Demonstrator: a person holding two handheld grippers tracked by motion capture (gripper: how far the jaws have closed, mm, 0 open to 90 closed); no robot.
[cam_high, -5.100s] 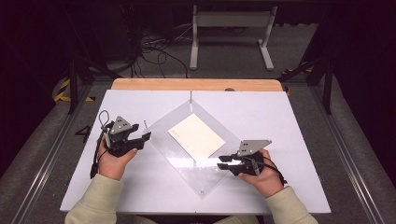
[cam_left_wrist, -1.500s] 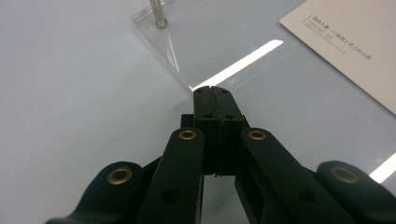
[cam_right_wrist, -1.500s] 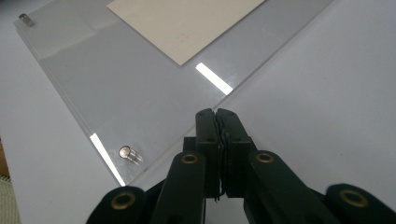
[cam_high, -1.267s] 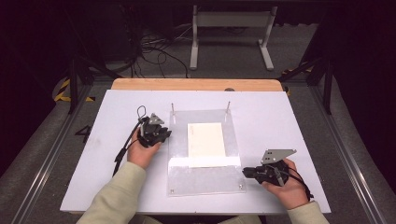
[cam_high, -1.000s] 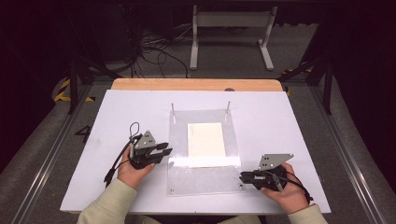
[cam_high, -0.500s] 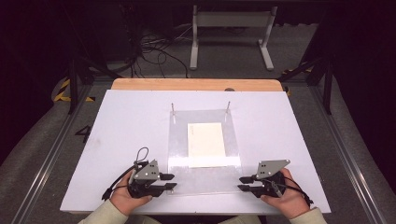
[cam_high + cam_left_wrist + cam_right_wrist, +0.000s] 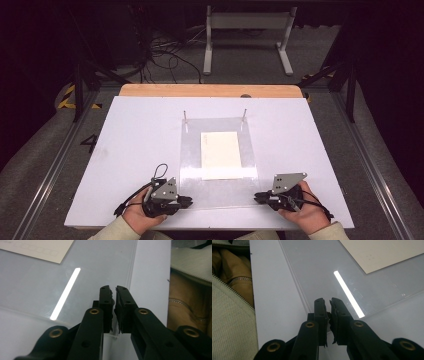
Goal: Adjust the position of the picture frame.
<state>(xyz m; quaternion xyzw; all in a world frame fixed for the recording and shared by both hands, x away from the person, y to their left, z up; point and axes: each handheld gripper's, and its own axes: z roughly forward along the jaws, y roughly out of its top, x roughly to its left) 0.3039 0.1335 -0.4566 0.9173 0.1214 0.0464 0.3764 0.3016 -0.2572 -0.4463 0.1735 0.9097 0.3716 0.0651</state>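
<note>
A clear plastic sheet (image 7: 220, 192) lies square on the white table (image 7: 135, 140), with a cream paper (image 7: 221, 155) at its middle. Its far edge meets two thin upright pins (image 7: 185, 115). My left gripper (image 7: 187, 201) points at the sheet's near left corner and my right gripper (image 7: 257, 196) at its near right corner. In the left gripper view the gripper (image 7: 113, 288) reaches over the sheet (image 7: 100, 265) just inside its edge. The right gripper (image 7: 327, 301) reaches likewise over the sheet (image 7: 317, 265). Both pairs of jaws have just been closing to a sliver, with nothing seen between them.
A wooden strip (image 7: 210, 90) runs along the table's far edge. Beyond it are cables and a metal stand (image 7: 247, 30) on the floor. A beige sleeve (image 7: 192, 262) lies close beside the left gripper, and a zipped jacket (image 7: 232, 315) beside the right one.
The sheet has turned from a diamond to square against the pins. Both hands have come back to its near corners. In the last half second the jaws narrowed.
</note>
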